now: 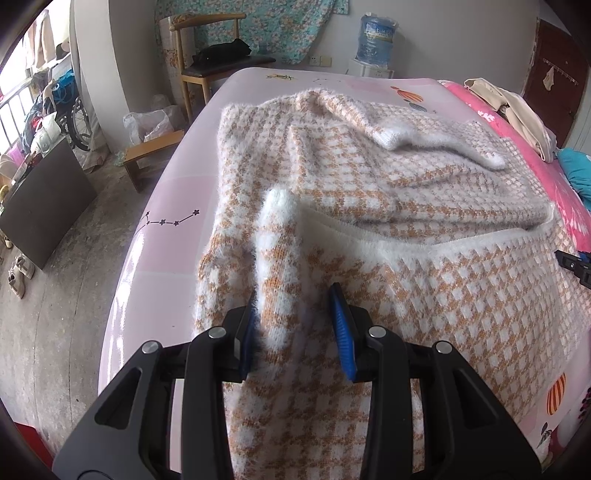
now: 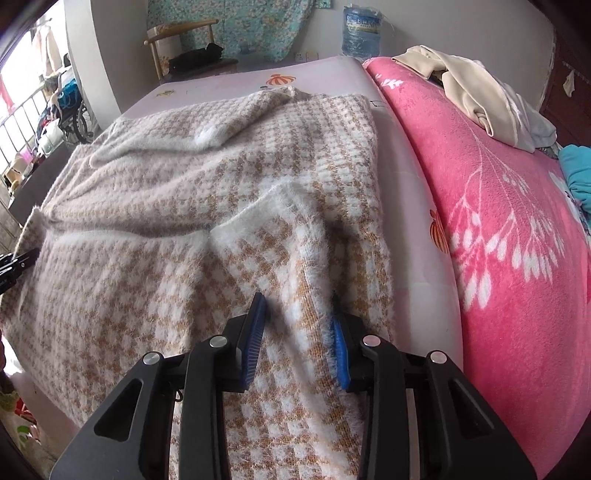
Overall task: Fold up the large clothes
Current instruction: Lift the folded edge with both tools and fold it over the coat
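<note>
Sweater [image 1: 369, 206]: spread on bed [image 1: 173, 206], centre.
L gripper [image 1: 295, 325]: near-left, on sweater fold.
R gripper [image 2: 299, 325]: near-right, on sweater edge.
Blanket [image 2: 498, 221]: right of sweater.
Chair [image 1: 218, 62]: far-left, behind bed.
Water bottle [image 1: 376, 37]: far, behind bed.

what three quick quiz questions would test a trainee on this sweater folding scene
1. True or false: the left gripper has a raised fold of the houndstooth sweater between its blue pads.
2. What lies just right of the sweater in the right wrist view? A pink floral blanket, B wooden chair, C water jug.
3. What does the right gripper hold?

Key
1. True.
2. A; the chair and jug stand beyond the bed's far end.
3. A bunched ridge of the same sweater, near its right edge.
</note>
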